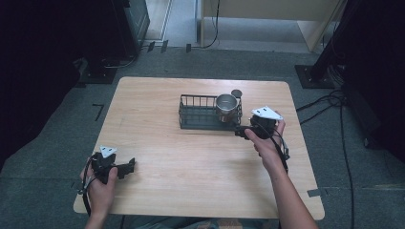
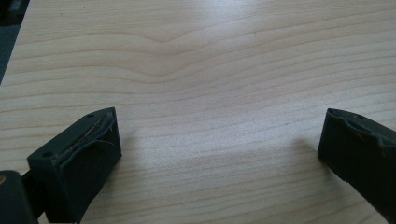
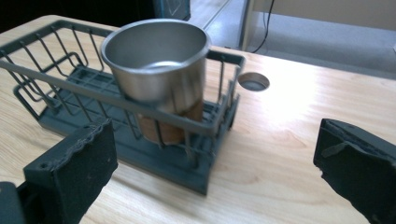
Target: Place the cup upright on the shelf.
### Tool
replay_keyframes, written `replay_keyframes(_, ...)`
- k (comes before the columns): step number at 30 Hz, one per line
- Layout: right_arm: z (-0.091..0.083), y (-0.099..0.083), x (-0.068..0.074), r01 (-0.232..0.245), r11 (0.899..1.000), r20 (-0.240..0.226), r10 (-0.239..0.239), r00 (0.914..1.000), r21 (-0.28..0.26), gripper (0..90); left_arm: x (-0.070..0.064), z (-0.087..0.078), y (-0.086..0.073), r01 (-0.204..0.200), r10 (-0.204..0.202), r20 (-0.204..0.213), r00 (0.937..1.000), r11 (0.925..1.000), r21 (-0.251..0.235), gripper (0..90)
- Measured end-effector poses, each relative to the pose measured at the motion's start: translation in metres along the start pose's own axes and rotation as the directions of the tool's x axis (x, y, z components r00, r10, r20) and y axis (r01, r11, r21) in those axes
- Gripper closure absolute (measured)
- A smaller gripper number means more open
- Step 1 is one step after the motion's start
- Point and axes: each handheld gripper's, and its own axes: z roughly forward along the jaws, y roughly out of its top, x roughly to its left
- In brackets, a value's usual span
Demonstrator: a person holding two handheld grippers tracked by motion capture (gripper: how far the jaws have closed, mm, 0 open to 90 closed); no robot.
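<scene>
Cup upright in right end of wire basket, far-centre of table. Right gripper jaws spread wide, empty, just near of basket. Likely step: grasp cup — raise above rail, straddle rim, close squarely. Left gripper agape, empty, near-left — 2 free.
</scene>
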Motion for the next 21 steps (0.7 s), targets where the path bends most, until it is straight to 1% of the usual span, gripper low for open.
replay_keyframes(7,-0.010,-0.016,-0.011,-0.016,1.000,0.018,0.015,0.9997,0.010,0.0,0.000,0.000,0.000,-0.002,0.002,0.000,1.0000,1.0000,0.002,0.0)
replay_keyframes(14,-0.018,-0.029,-0.017,-0.024,1.000,0.032,0.023,0.9992,0.018,0.0,0.000,0.000,0.000,-0.001,0.001,0.000,1.0000,1.0000,0.002,0.0)
replay_keyframes(16,-0.022,-0.036,-0.020,-0.027,0.999,0.038,0.026,0.9989,0.022,0.0,0.000,0.000,0.000,-0.001,0.001,0.000,1.0000,1.0000,0.002,0.0)
replay_keyframes(18,-0.023,-0.037,-0.021,-0.029,0.999,0.039,0.028,0.9988,0.025,0.0,0.000,0.000,0.000,-0.001,0.001,0.000,1.0000,1.0000,0.002,0.0)
replay_keyframes(21,-0.026,-0.044,-0.024,-0.027,0.999,0.046,0.026,0.9986,0.034,0.0,0.000,0.000,0.000,-0.002,0.002,0.000,1.0000,1.0000,0.002,0.0)
